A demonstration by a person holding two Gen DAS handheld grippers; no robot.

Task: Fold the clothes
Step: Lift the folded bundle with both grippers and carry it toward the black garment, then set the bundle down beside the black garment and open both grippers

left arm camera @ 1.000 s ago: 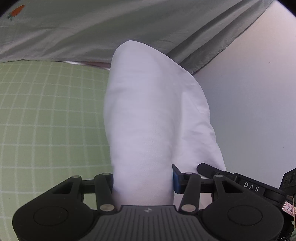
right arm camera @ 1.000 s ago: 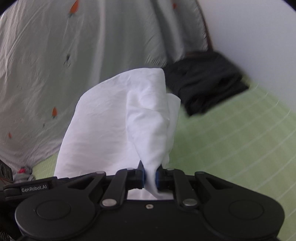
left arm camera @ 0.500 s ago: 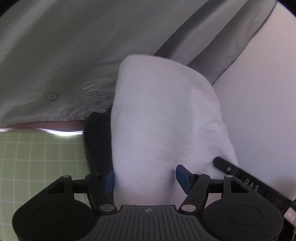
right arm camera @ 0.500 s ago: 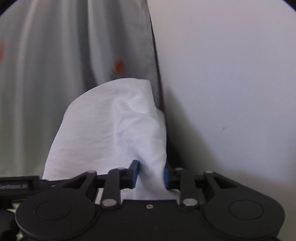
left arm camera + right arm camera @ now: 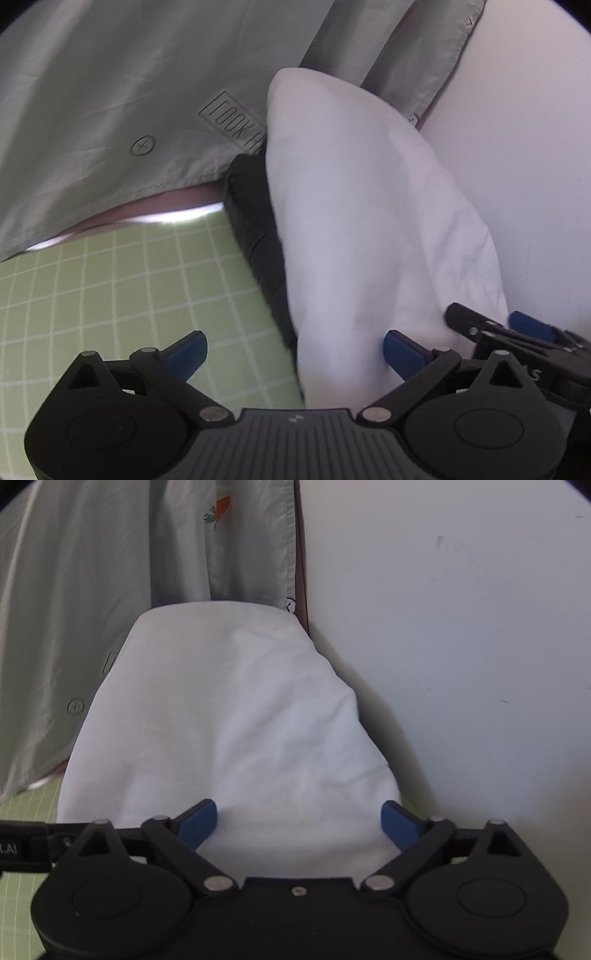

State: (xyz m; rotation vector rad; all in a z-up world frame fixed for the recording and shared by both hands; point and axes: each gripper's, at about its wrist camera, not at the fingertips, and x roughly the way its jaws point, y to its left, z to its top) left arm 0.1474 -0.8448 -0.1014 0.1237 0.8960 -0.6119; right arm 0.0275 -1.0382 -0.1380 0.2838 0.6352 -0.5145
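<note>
Opening wide, both hand-held grippers (image 5: 293,349) (image 5: 299,821) straddle the white garment (image 5: 236,720).

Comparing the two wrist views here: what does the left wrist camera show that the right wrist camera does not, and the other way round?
Only the left wrist view shows the dark folded garment lying under the white garment's edge, a wide stretch of green checked mat, lettering printed on the grey sheet, and the right gripper alongside. Only the right wrist view shows the orange carrot print on that sheet. Both show the white garment laid down against the wall, and each view's own jaws opening, the left gripper included, with cloth between the pads but not pinched.
</note>
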